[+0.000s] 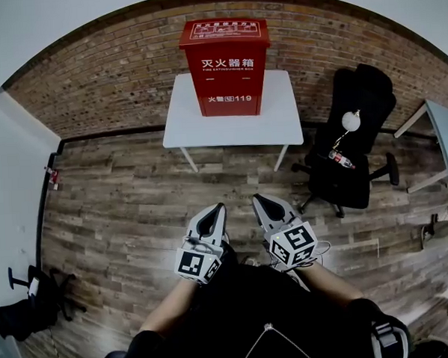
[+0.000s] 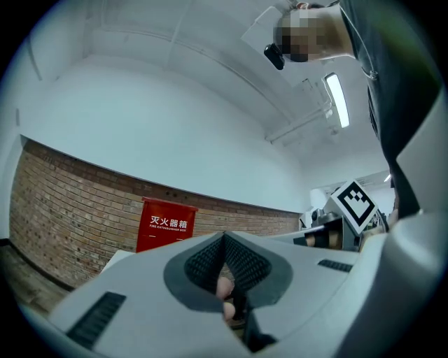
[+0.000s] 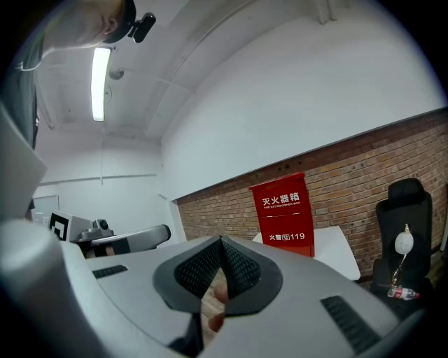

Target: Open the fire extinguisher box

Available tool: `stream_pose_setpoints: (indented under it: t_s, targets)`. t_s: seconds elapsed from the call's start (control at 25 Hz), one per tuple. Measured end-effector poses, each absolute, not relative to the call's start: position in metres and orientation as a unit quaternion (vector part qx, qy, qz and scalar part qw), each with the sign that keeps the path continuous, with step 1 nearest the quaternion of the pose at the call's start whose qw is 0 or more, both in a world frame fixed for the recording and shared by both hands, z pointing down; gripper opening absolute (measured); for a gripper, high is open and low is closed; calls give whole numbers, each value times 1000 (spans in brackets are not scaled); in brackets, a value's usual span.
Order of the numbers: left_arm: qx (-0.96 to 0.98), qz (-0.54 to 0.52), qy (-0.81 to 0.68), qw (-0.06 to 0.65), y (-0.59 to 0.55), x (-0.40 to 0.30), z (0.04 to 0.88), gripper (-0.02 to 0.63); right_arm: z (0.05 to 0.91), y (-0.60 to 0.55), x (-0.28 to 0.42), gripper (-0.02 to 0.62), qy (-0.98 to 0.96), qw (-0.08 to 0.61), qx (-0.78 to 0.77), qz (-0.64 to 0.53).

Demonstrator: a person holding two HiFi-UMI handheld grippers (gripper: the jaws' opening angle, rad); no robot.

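A red fire extinguisher box with white lettering stands shut on a small white table against the brick wall. The box also shows far off in the left gripper view and the right gripper view. Both grippers are held close to the person's body, well short of the table. My left gripper is shut with nothing in it. Beside it my right gripper is shut and empty too. Their tips point toward the box across bare wooden floor.
A black office chair with a bottle and a white round object on its seat stands right of the table. A white desk corner is at the far right. Dark gear lies on the floor at lower left.
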State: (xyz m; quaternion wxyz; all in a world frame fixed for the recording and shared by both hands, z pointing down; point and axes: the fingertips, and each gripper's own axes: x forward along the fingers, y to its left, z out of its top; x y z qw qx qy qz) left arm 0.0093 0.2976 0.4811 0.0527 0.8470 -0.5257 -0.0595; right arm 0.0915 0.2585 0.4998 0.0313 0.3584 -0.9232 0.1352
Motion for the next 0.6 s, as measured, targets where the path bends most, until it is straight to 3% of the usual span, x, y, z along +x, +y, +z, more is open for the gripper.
stream_pose_setpoints:
  t_s: [0.6]
  targets:
    - [866, -68, -493, 52, 199, -25, 467, 46, 487, 166, 63, 20, -908, 26, 398, 127]
